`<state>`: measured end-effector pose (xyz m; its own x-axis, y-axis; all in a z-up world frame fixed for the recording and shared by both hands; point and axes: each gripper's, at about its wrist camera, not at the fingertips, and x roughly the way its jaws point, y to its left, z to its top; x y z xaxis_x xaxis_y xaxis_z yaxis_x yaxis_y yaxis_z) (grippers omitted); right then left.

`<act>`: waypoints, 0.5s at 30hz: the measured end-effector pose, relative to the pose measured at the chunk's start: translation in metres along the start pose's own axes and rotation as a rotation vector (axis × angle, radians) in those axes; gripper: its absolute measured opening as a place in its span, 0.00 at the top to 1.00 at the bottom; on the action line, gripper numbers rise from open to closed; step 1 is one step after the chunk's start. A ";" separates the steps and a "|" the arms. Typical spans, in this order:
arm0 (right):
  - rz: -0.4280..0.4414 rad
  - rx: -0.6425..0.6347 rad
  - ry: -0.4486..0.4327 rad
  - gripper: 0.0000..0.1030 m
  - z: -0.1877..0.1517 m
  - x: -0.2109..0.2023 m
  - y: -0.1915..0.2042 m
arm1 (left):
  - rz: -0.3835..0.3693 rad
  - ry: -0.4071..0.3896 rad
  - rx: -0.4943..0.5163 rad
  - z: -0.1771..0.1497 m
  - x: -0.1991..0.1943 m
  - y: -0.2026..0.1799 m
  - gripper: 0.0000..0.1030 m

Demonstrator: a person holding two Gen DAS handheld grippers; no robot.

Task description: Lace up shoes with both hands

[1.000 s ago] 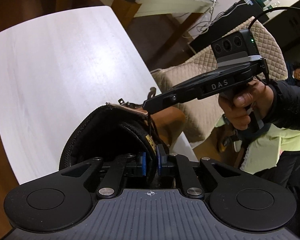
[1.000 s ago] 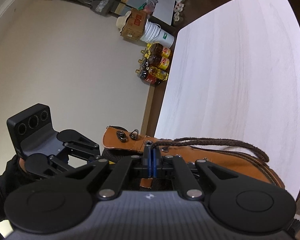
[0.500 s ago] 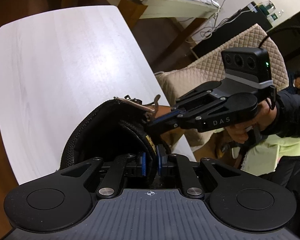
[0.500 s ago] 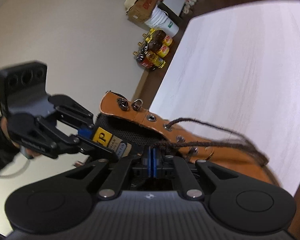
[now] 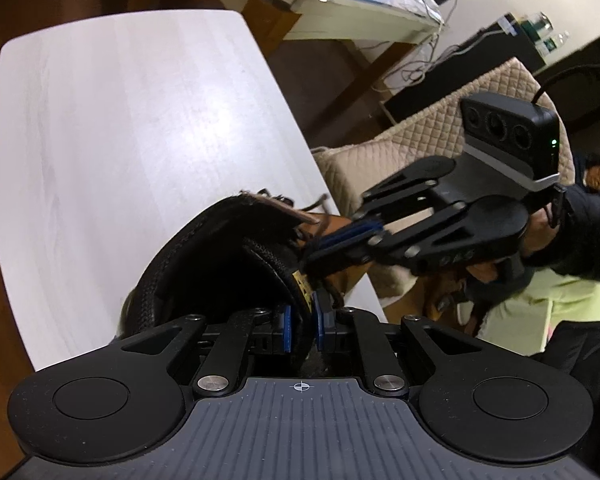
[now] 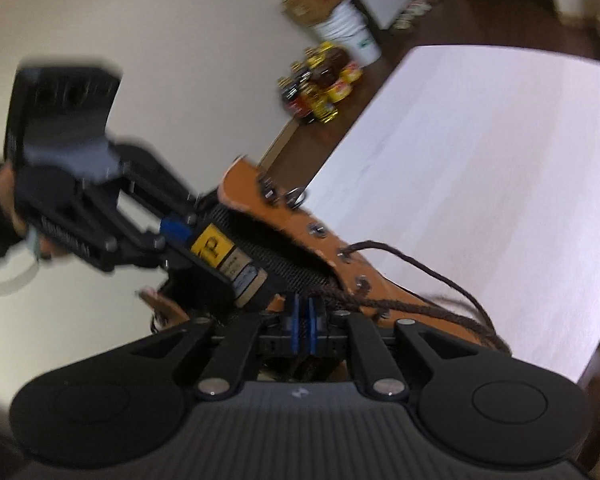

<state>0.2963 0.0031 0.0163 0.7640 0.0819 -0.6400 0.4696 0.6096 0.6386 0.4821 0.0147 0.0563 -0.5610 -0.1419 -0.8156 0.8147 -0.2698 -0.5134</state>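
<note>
Right wrist view: left gripper [image 6: 180, 240] clamps the boot [image 6: 332, 252] tongue [image 6: 236, 264], steadying it, while right gripper [image 6: 303, 320] jaws are opening off the lace [image 6: 420, 268].

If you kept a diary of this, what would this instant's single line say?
task: lacing boot | left gripper: clamped on boot tongue | right gripper: jaws opening at the lace, nothing pinched | table: boot lying on it

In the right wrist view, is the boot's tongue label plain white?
No: the label on the boot tongue is yellow with a dark letter, pinched by the left gripper.
</note>
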 end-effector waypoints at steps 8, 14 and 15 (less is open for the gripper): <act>0.110 0.275 0.002 0.83 -0.022 -0.001 -0.009 | -0.003 -0.003 0.010 0.001 0.000 -0.003 0.89; 0.128 0.314 -0.010 0.83 -0.022 0.002 -0.015 | -0.004 0.000 0.023 0.002 0.001 -0.006 0.90; 0.128 0.314 -0.009 0.83 -0.023 0.001 -0.015 | -0.006 0.000 0.025 0.002 0.001 -0.006 0.90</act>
<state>0.2794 0.0121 -0.0038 0.8288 0.1337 -0.5434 0.4822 0.3221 0.8147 0.4761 0.0146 0.0593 -0.5656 -0.1401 -0.8127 0.8075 -0.2941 -0.5113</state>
